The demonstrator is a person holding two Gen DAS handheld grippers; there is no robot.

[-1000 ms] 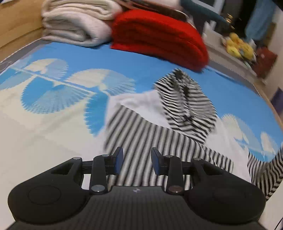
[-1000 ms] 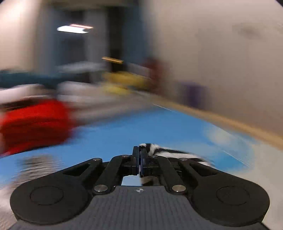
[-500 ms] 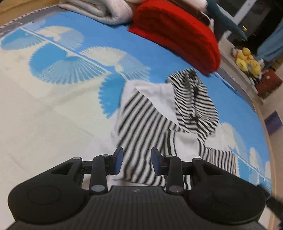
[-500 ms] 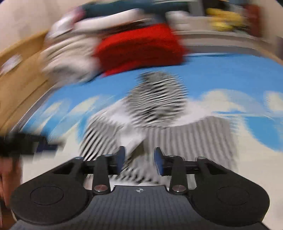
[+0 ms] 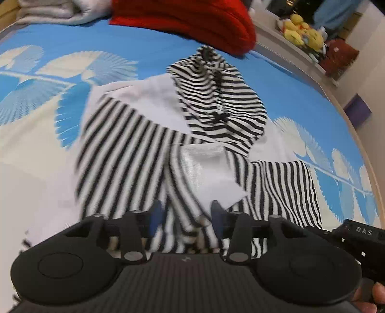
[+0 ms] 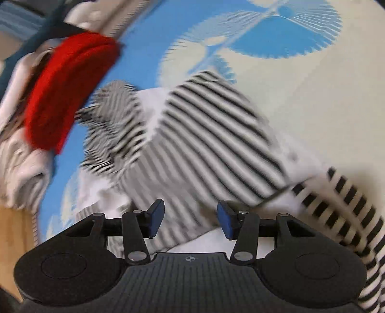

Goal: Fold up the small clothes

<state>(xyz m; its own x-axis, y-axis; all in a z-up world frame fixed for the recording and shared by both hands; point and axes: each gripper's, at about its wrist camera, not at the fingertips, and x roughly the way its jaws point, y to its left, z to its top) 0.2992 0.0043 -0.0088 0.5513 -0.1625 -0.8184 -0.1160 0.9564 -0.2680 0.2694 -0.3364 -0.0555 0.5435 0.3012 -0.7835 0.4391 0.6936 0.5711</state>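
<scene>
The black-and-white striped hoodie [image 5: 144,149] is lying spread on the blue and cream patterned bedsheet [image 5: 149,43], hood [image 5: 219,101] pointing to the far side, with a white panel [image 5: 207,173] showing in the middle of the folded-in striped parts. It's roughly in the center of the bed.

The left gripper [image 5: 184,216] hangs low over the near edge of the hoodie. Its jaws are released and opening, with a bunched strip of striped fabric sitting between the 2 blue pads, but they aren't pinching it.

The right gripper [image 6: 190,220] is the same deal: jaws apart and opening, striped cloth [image 6: 204,149] below and between them, nothing clamped. Its view is pretty smeared, so the exact fold lines are hard to make out. The other gripper's black body [image 5: 358,243] pokes in at the right edge of the left view, beside a fingertip.

On the far side sits a folded red blanket [image 5: 192,19], with a grey-white folded one [image 5: 55,12] left of it. Some yellow plush toys [image 5: 303,33] sit off the bed at far right.
</scene>
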